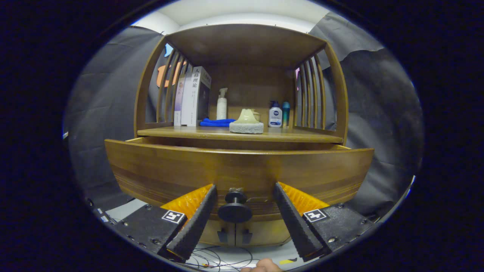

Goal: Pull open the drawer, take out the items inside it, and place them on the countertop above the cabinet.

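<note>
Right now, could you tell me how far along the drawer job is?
Done: the drawer stands partly pulled out below the countertop. In hand: the gripper is open, its fingers either side of the drawer's knob, not pressing it. Left: emptying the drawer; its inside is hidden, so I cannot tell what it holds. The countertop already carries books, bottles and a sponge.

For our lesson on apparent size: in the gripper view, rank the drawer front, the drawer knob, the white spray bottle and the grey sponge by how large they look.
1. drawer front
2. drawer knob, enlarged by nearness, between the open claw's fingers
3. grey sponge
4. white spray bottle, close to the sponge; unsure
</note>
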Tool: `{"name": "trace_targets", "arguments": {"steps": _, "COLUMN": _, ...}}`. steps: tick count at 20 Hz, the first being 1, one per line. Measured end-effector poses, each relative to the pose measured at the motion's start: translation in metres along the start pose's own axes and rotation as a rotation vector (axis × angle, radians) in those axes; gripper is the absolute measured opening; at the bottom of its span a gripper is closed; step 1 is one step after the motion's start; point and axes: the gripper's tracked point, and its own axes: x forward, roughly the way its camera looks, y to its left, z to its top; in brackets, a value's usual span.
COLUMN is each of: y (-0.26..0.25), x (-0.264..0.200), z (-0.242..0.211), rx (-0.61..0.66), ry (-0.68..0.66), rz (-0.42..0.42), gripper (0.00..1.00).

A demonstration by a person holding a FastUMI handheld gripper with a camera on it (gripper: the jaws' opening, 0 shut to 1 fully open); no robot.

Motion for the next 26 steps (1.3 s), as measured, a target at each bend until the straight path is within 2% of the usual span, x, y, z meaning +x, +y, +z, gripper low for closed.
{"name": "trace_targets", "arguments": {"steps": 21, "y": 0.007, "x": 0.074, "z": 0.013, "rx": 0.011, "ry": -0.001, "rz": -0.019, "gripper": 0.99}}
{"name": "trace_targets", "arguments": {"steps": 26, "y": 0.007, "x": 0.084, "z": 0.01, "rx": 0.06, "ry": -0.005, "rz": -0.007, "gripper": 1.0}}
